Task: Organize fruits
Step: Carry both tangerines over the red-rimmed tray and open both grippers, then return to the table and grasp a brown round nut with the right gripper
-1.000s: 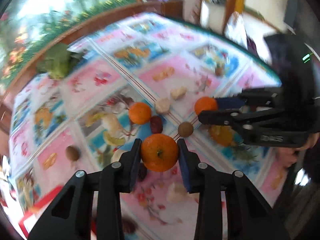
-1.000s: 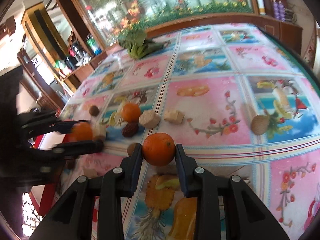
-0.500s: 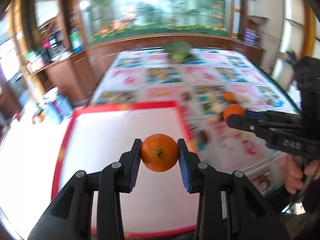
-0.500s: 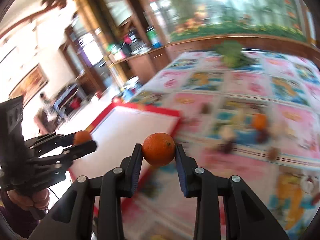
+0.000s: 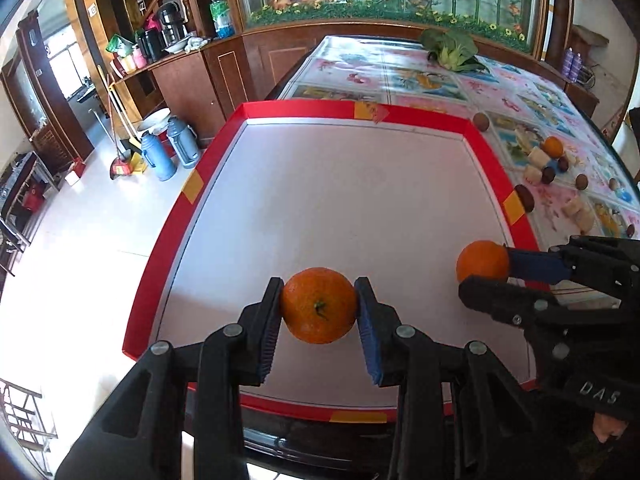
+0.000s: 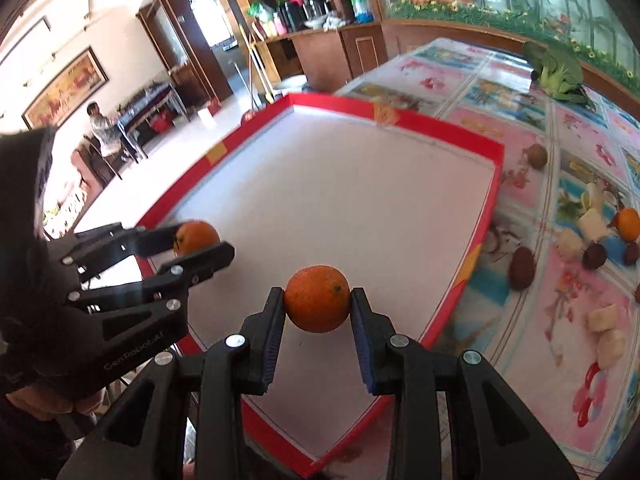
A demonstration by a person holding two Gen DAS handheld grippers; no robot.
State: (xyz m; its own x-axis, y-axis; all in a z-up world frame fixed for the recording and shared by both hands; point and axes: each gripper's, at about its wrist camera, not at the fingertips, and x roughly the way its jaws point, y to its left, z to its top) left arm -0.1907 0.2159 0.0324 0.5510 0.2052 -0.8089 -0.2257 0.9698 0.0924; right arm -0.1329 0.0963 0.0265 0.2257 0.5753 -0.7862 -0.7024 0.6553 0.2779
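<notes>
Left wrist view is showing the left claw (image 5: 318, 306) pinching a mandarin orange (image 5: 318, 305) between its blue pads, stem end facing the camera, and hanging over the near part of the red-rimmed white tray (image 5: 480, 148). The right claw (image 5: 486, 270) is coming in from the right of this view, pinching a second mandarin (image 5: 482, 260) over the tray's right side, just inside the red rim.

In the right wrist view the same pairing is appearing mirrored: the right claw (image 6: 318, 300) is gripping its mandarin (image 6: 318, 298) above the white floor of the tray (image 6: 452, 136), while the left claw (image 6: 200, 242) is holding its orange (image 6: 197, 236) at the tray's left edge.

The relation that is mattering: the tray floor is lying below and ahead of both claws, bare, so each fruit is probably only needing to go down. Neither fruit is touching the tray, as far as can be told. The two claws are sitting side by side, near one another, so the fruits are likely to land near one another.

On the flowered desk (image 5: 500, 92) beyond the rim, another mandarin (image 5: 553, 147), brown round fruits and pale chunks are still waiting, all nearer the right claw.
</notes>
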